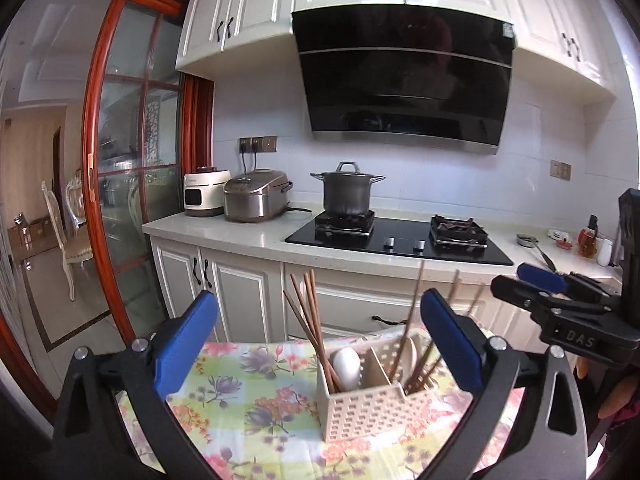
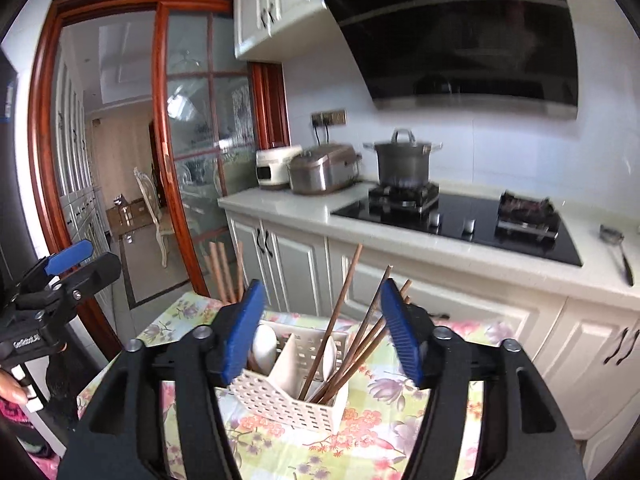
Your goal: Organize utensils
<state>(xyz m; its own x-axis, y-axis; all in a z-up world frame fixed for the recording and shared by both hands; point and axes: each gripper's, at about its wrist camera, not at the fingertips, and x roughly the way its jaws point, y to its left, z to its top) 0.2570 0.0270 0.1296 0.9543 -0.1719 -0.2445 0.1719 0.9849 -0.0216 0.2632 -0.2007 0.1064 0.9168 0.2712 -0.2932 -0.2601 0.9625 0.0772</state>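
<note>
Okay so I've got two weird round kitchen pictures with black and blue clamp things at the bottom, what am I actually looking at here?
Those clamps are hand-held grippers, one in each of a person's hands, each with a fisheye camera looking along its blue fingers. One picture is from the left gripper, the other from the right gripper. Both stand open and hold nothing. In front of them, on a floral tablecloth, stands a perforated beige utensil caddy with wooden chopsticks and white spoons in its compartments. Behind is a stove with a pot.
</note>
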